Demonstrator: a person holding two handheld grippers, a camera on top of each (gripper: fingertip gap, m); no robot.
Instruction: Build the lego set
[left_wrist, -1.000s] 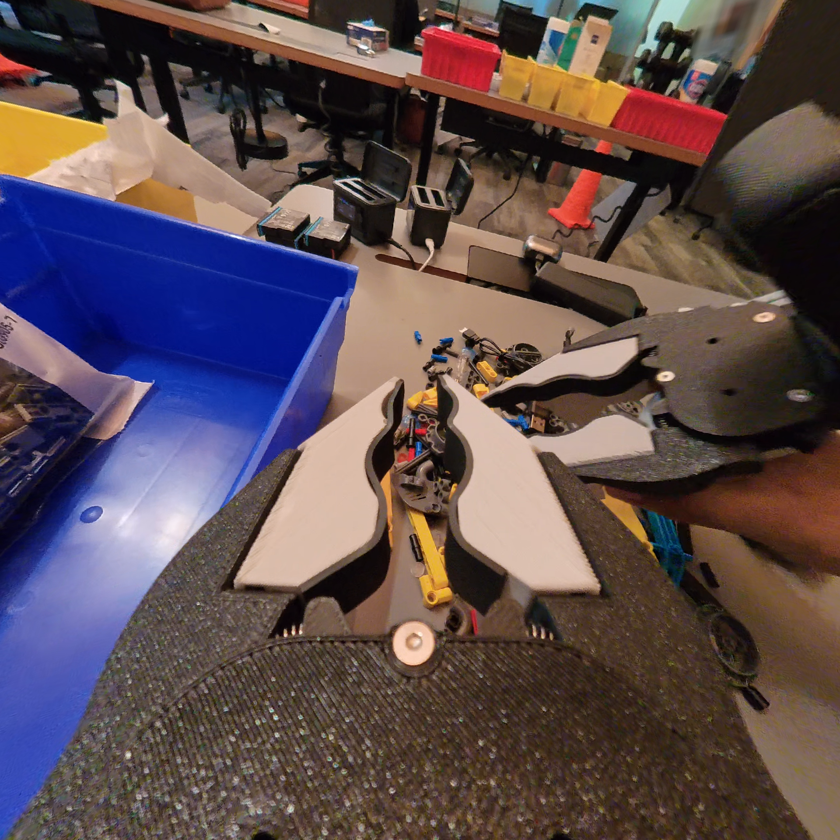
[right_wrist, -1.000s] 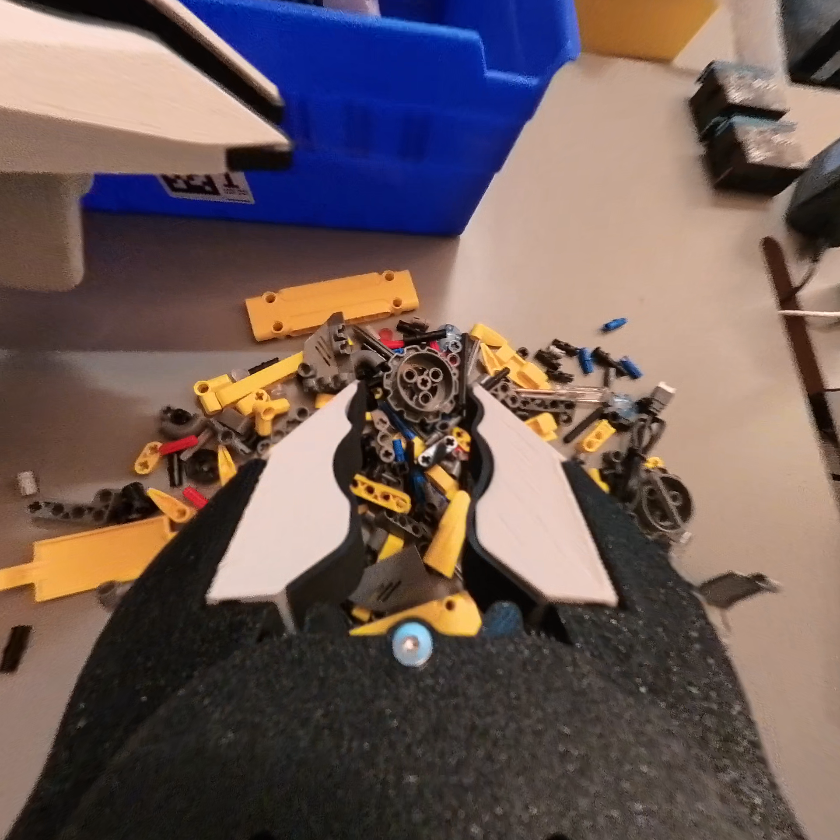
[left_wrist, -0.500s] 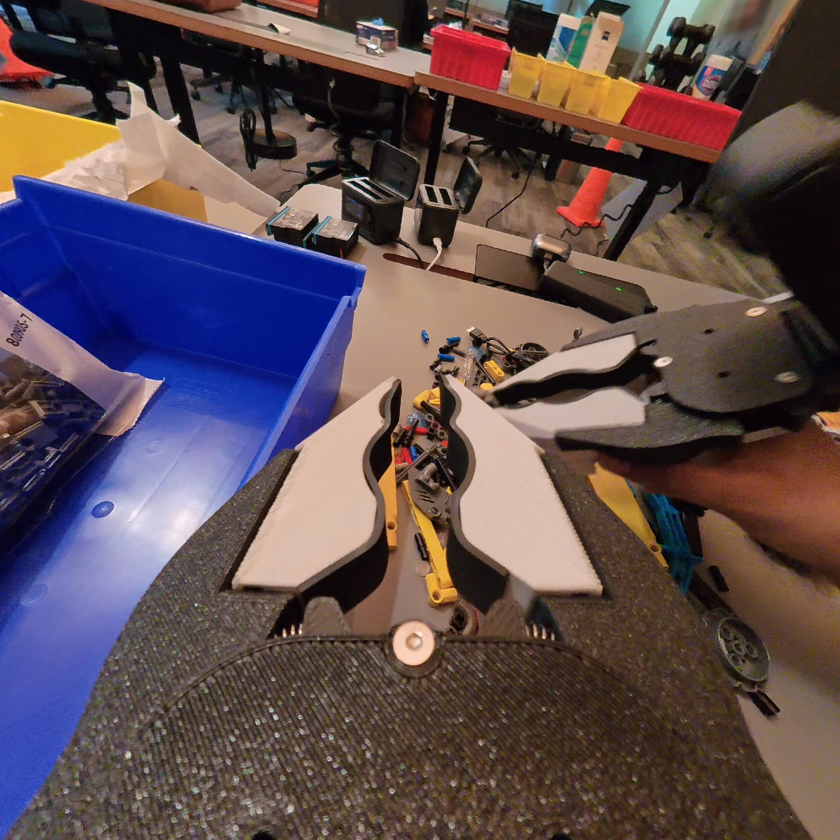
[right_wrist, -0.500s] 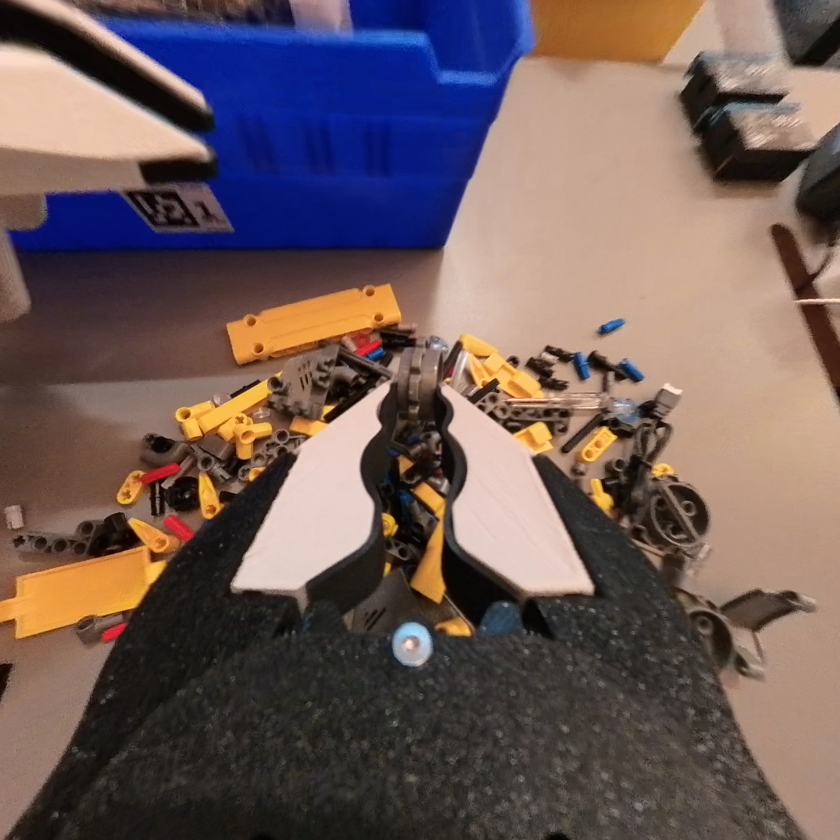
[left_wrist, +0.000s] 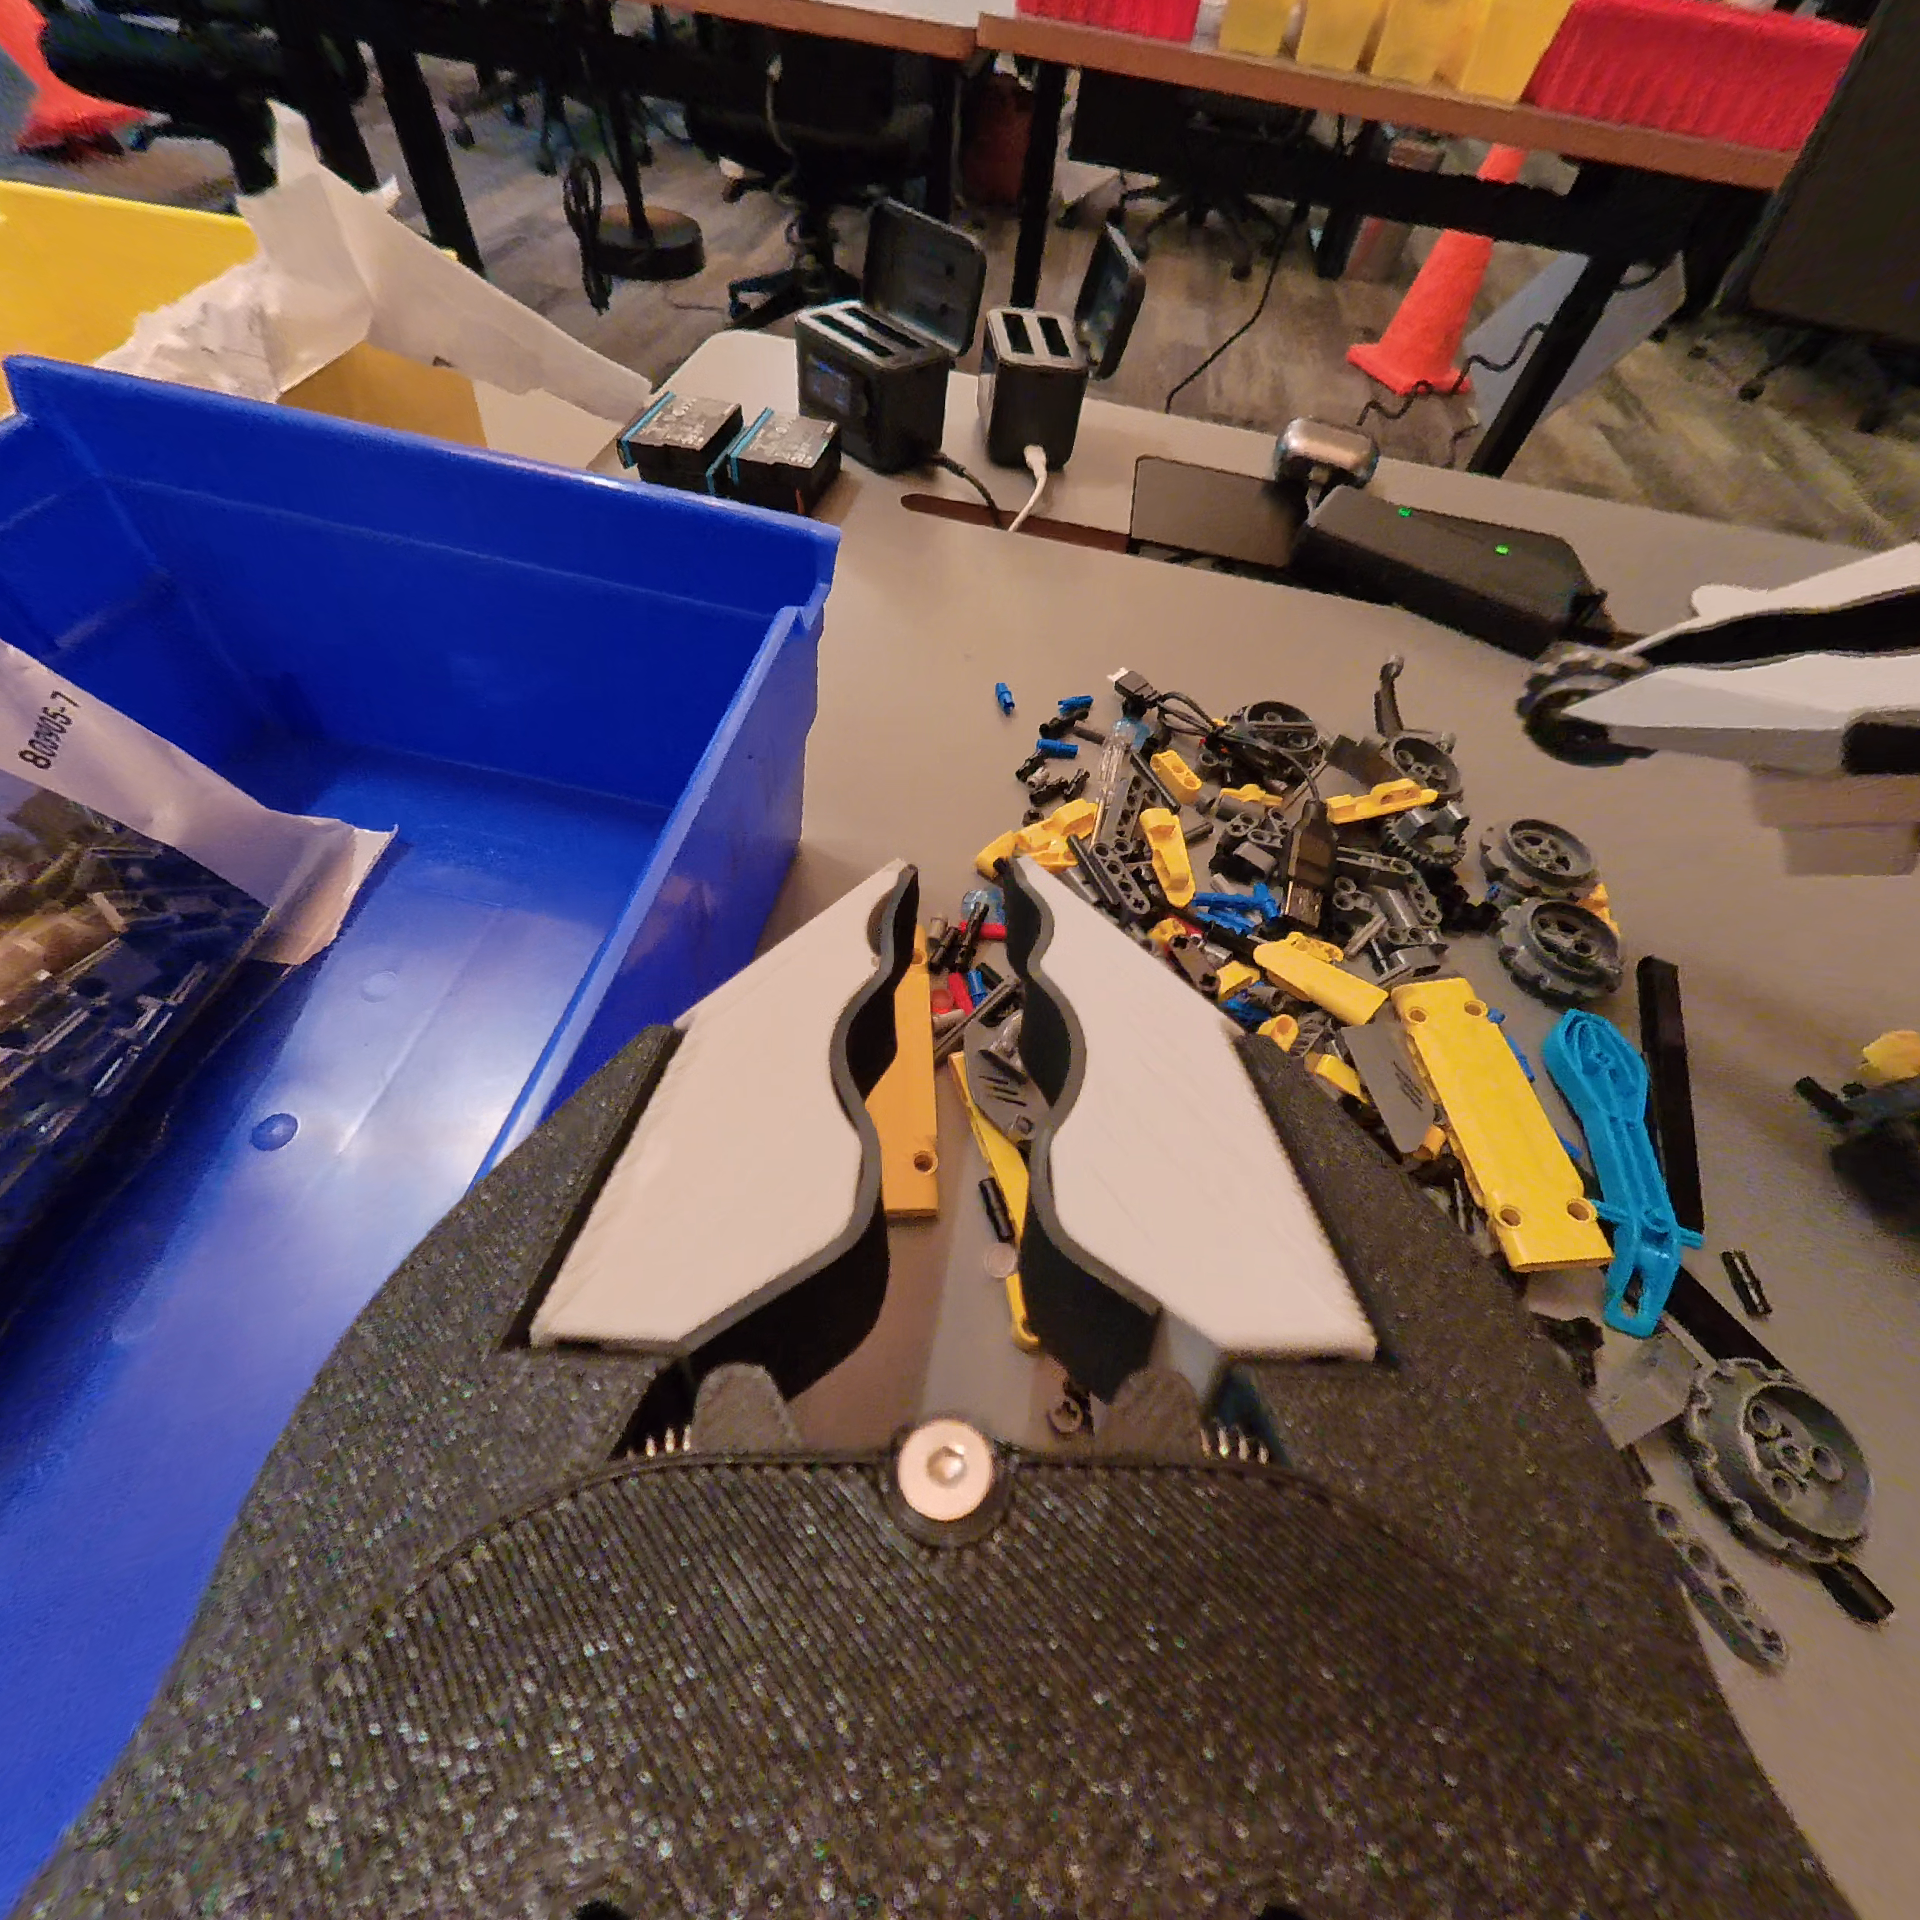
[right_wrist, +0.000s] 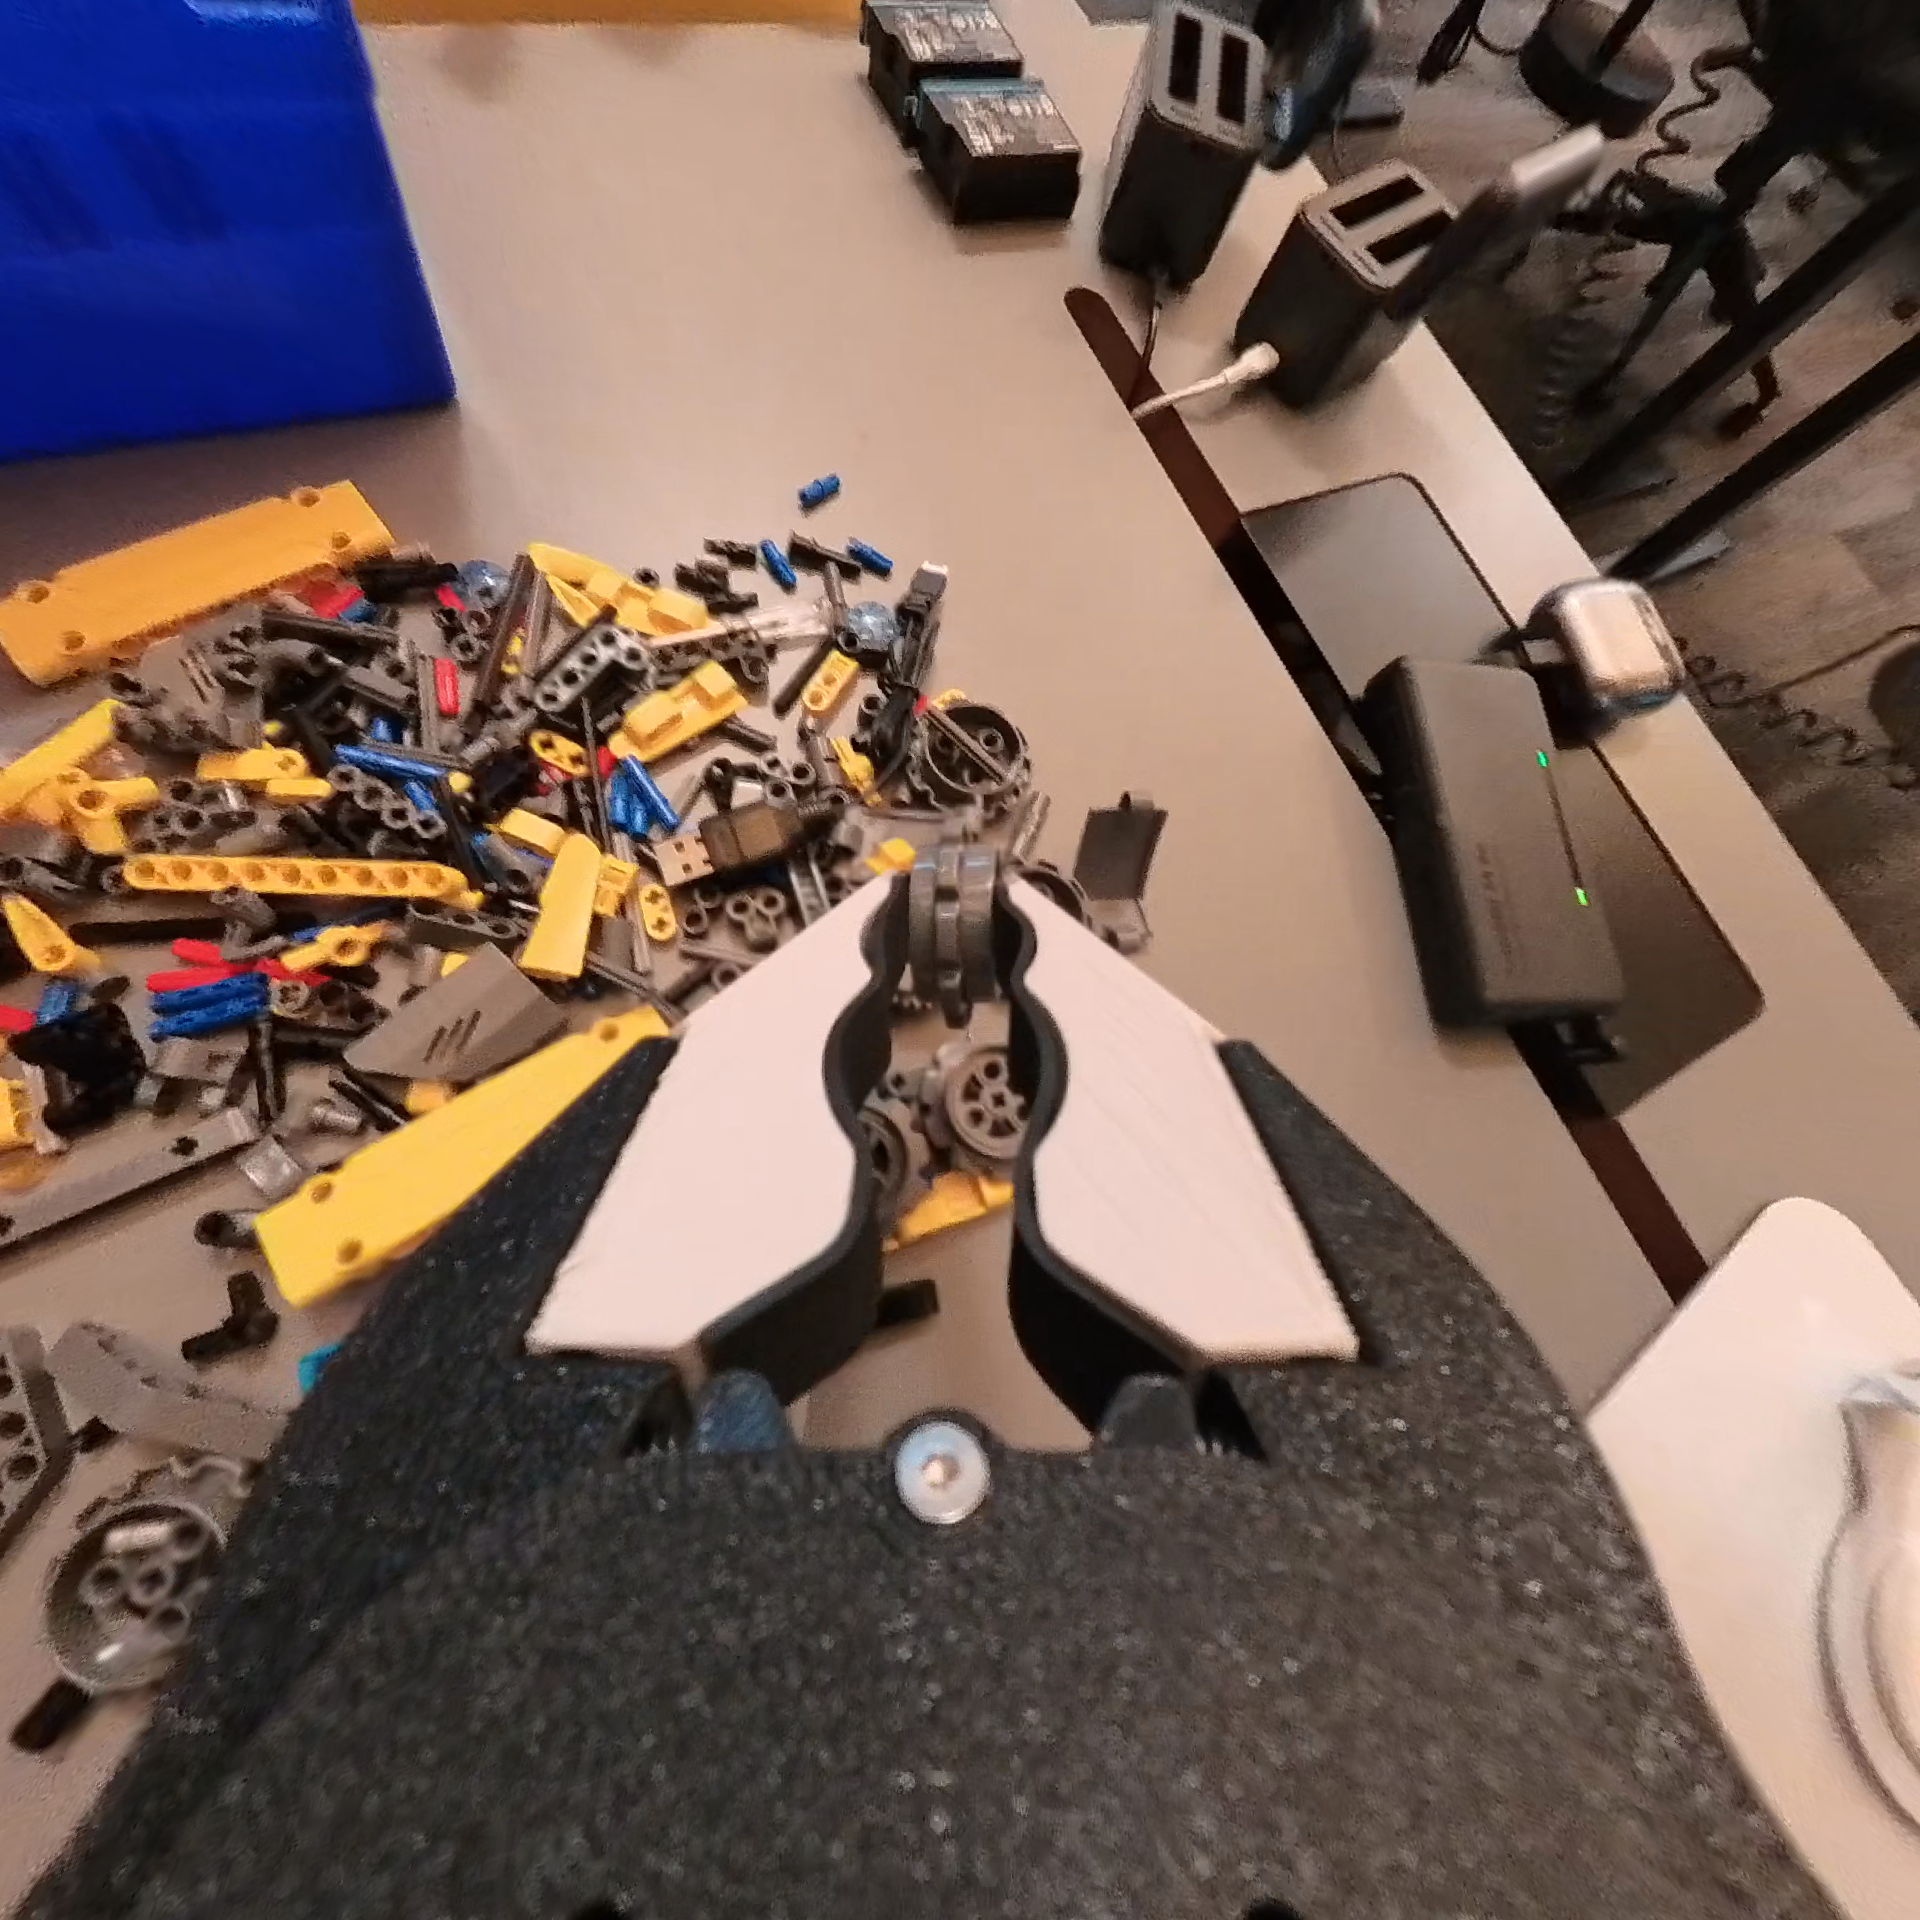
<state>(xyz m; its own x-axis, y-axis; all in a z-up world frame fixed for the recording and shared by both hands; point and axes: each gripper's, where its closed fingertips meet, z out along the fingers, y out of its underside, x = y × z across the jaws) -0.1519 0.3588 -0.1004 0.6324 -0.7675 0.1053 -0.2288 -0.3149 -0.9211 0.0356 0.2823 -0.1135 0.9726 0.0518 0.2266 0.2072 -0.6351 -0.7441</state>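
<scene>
A pile of small yellow, grey, black and blue building-toy parts (left_wrist: 1247, 883) lies on the grey table; it also shows in the right wrist view (right_wrist: 468, 790). My right gripper (right_wrist: 951, 894) is shut on a dark grey toothed wheel (right_wrist: 951, 925) and holds it above the pile's right edge. The same gripper with the wheel (left_wrist: 1564, 712) shows at the right edge of the left wrist view. My left gripper (left_wrist: 961, 883) is slightly open and empty, hovering over the pile's left side, above a long yellow panel (left_wrist: 909, 1091).
A blue bin (left_wrist: 416, 540) holding a bag of parts (left_wrist: 104, 987) stands left of the pile. Black chargers (left_wrist: 883, 374) and a black power unit (left_wrist: 1444, 571) sit at the table's far edge. A white object (right_wrist: 1766, 1507) lies at the near right. The gap from one gripper's tips to the other's is roughly 20 cm.
My right gripper closed on the grey toothed wheel, lifted it out of the pile and moved right. My left gripper stayed slightly open over the pile.
</scene>
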